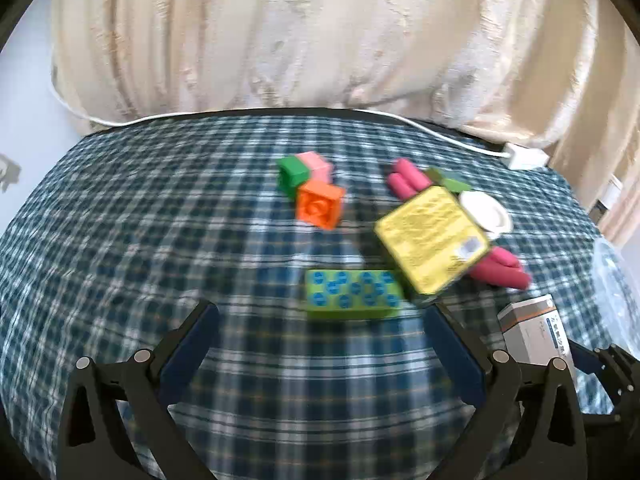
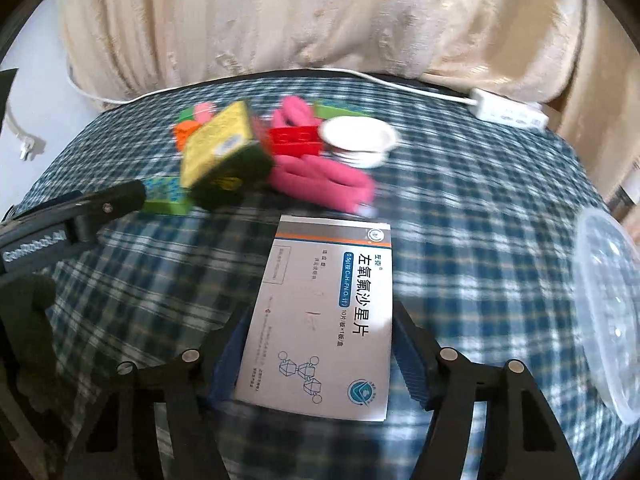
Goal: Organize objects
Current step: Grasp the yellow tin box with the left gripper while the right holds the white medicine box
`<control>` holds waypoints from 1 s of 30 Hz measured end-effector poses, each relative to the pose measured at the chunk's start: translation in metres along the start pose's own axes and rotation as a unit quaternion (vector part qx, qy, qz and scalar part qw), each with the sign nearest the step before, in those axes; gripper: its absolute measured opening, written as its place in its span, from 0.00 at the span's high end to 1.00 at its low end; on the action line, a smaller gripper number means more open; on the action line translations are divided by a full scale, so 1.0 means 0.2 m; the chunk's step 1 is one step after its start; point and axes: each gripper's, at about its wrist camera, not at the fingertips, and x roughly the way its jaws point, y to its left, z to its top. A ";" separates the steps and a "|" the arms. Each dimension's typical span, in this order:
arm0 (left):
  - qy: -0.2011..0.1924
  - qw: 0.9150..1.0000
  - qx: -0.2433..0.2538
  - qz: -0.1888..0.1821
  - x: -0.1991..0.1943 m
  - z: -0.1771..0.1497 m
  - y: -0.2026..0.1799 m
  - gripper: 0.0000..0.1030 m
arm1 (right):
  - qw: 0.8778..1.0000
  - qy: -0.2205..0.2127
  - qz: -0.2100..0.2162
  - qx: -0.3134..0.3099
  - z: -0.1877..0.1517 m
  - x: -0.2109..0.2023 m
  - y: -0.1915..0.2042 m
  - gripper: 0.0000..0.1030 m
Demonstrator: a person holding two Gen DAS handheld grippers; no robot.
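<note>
Evidently the medicine box point(image 2: 320, 316) sits between the right claw point(image 2: 320, 354) fingers, pinched across its two long edges above the checked counter point(image 2: 480, 220). Thin cardboard, light and likely hollow, it should crush if squeezed hard, so a gentle hold on those stiffer edges suits it. Ahead of this claw lie toy blocks and a yellow box point(image 2: 218, 146); the left claw point(image 1: 320, 334) is spread wide, empty
</note>
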 end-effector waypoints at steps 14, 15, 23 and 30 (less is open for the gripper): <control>0.047 0.994 -0.071 -0.065 0.13 0.13 -0.16 0.01 | 1.000 -0.020 0.018 0.016 -0.06 -0.03 -0.13 0.31; 0.048 0.994 -0.075 -0.066 0.13 0.14 -0.17 0.01 | 0.999 -0.021 0.020 0.017 -0.06 -0.04 -0.13 0.31; 0.054 0.993 -0.081 -0.063 0.19 0.21 -0.22 0.01 | 0.999 -0.024 0.034 0.024 -0.07 -0.04 -0.15 0.30; 0.073 0.991 -0.094 -0.060 0.29 0.21 -0.22 0.01 | 0.999 -0.023 0.039 0.023 -0.06 -0.04 -0.14 0.28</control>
